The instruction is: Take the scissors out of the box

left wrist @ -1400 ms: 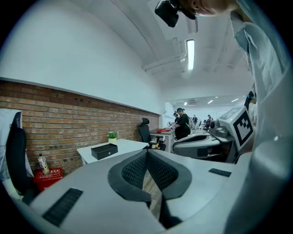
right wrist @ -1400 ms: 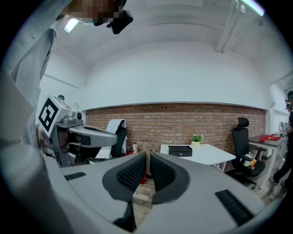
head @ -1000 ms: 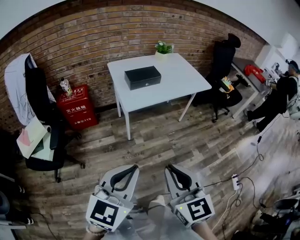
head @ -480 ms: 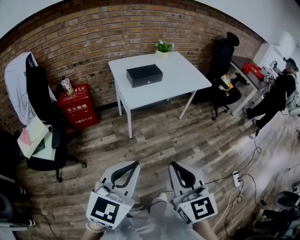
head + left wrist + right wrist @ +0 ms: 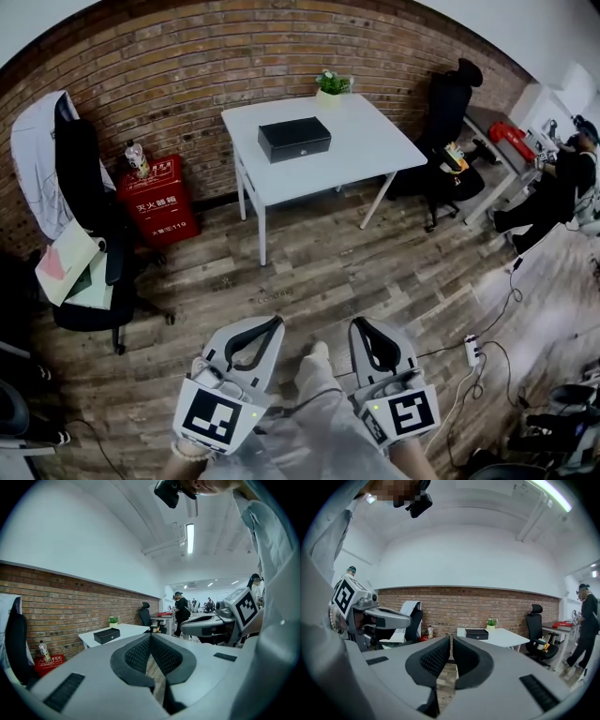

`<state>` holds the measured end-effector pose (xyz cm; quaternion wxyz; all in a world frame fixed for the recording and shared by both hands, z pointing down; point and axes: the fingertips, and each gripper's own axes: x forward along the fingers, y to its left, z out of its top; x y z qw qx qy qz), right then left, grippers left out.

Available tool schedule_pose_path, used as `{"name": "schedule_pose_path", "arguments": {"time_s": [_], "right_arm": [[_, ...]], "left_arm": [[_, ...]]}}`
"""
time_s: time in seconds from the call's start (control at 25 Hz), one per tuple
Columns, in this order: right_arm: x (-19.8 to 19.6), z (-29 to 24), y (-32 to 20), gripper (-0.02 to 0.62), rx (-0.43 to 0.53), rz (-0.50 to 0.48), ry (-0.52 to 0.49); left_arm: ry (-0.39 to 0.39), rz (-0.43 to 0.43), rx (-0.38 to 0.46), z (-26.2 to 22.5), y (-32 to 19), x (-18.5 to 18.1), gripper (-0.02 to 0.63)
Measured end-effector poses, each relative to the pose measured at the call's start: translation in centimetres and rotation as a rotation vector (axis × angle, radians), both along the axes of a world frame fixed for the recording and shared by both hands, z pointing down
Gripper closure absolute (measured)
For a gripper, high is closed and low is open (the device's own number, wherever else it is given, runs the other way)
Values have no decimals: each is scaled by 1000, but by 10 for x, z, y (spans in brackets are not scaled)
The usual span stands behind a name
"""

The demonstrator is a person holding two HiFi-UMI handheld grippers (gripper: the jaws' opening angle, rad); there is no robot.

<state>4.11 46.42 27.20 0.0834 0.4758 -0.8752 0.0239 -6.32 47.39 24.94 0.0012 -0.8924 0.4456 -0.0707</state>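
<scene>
The box [image 5: 294, 139] lies well beyond the left hand-held gripper [image 5: 278, 322] and right hand-held gripper [image 5: 356, 324], both closed empty.

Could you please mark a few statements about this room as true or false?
1. The box lies on the table with its lid shut. True.
2. The plant stands on the floor. False: it stands on the table, at the edge by the brick wall.
3. The left hand-held gripper holds scissors. False: its jaws are together with nothing between them, and no scissors are in view.
4. A bottle stands on the red case. True.
5. The left hand-held gripper is above the box. False: it is over the wooden floor, well short of the table.
</scene>
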Motion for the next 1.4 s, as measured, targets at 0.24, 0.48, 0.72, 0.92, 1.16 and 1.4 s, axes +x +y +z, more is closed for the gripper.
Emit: {"name": "schedule_pose_path", "arguments": {"time_s": [0.24, 0.48, 0.72, 0.92, 1.16, 1.4], "right_arm": [[6, 0, -7, 546, -1, -6, -11], [4, 2, -31, 546, 6, -44, 4], [10, 4, -74, 546, 14, -75, 20], [11, 5, -118, 546, 6, -112, 12], [7, 1, -172, 546, 10, -158, -2], [10, 2, -224, 546, 2, -191, -13]], "left_arm": [[2, -15, -2, 1, -3, 2, 589], [-5, -33, 1, 4, -27, 7, 589], [-4, -64, 12, 1, -71, 16, 589], [-15, -91, 26, -4, -111, 18, 589], [-31, -122, 28, -8, -157, 20, 589], [-53, -155, 23, -10, -206, 24, 589]]}}
